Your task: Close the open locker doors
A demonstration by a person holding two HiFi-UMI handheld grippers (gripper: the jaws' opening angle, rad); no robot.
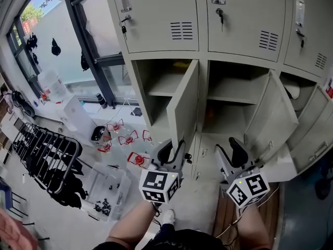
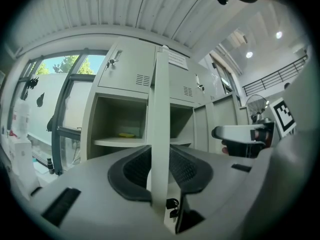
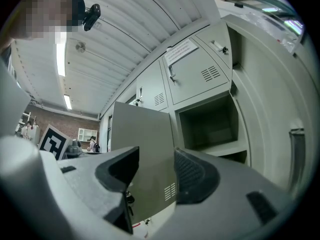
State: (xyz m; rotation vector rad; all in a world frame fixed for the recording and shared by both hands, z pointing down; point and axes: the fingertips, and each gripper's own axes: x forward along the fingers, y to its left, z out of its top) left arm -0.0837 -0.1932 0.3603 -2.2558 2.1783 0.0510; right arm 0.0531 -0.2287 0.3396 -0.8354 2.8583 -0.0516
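A grey locker bank (image 1: pixel 208 20) has its upper doors closed and three lower doors standing open. My left gripper (image 1: pixel 173 149) is at the free edge of the left open door (image 1: pixel 184 108). In the left gripper view that door's edge (image 2: pixel 160 109) runs upright between the jaws of the left gripper (image 2: pixel 160 169), with both pads against it. My right gripper (image 1: pixel 230 152) stands open just in front of the middle open door (image 1: pixel 270 116). The right gripper view shows the door's face (image 3: pixel 142 134) beyond the right gripper (image 3: pixel 156 171), with nothing between the jaws.
A third door (image 1: pixel 312 132) hangs open at the far right. On the floor to the left are a black drying rack (image 1: pixel 47 155), red-and-white items (image 1: pixel 130 139) and a clear plastic box (image 1: pixel 106 186). My shoe (image 1: pixel 167 216) shows below the grippers.
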